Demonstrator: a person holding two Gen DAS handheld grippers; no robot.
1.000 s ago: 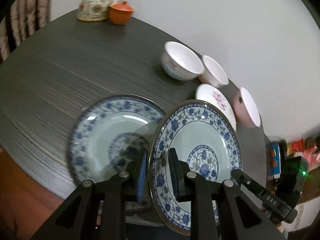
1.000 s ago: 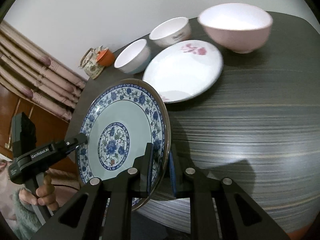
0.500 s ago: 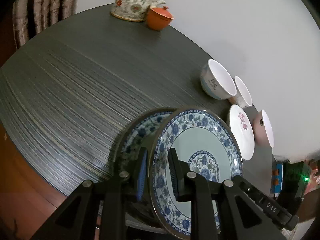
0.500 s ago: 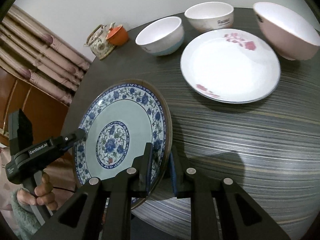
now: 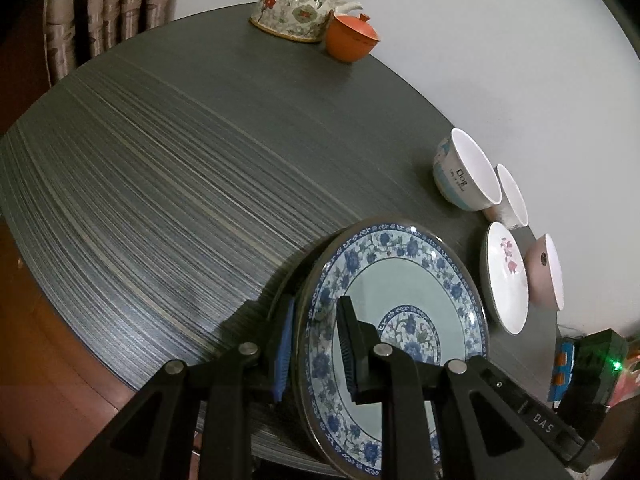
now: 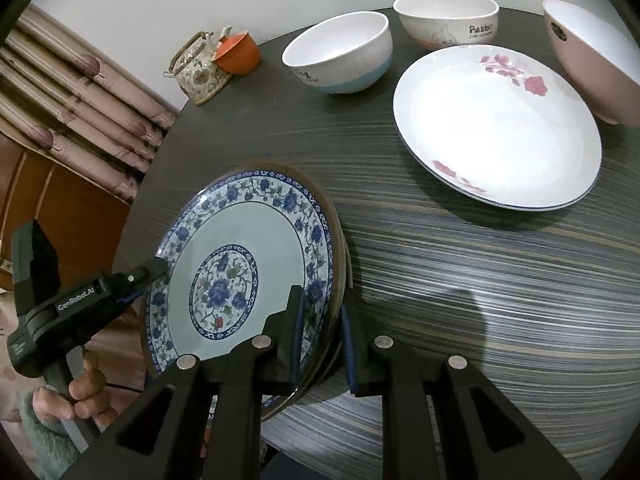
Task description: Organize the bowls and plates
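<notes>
In the right wrist view, a hand point(image 6: 76, 392) holds the left gripper point(image 6: 156, 270), clamped on the left rim of the blue plate point(image 6: 240, 248). That plate sits low over the table point(image 6: 440, 260), right above a second blue plate's rim point(image 6: 340, 256) — whether they touch is unclear. The right gripper point(image 6: 320, 344) pinches the plate's near rim. Further right lie a white plate point(image 6: 496, 128) and three bowls — blue-banded point(image 6: 340, 54), Rabbit point(image 6: 446, 18), pink point(image 6: 592, 60).

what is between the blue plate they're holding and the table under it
Another blue plate lies right beneath the held blue plate; only its edge shows behind the rim. Nothing else is visible between them and the table.
</notes>
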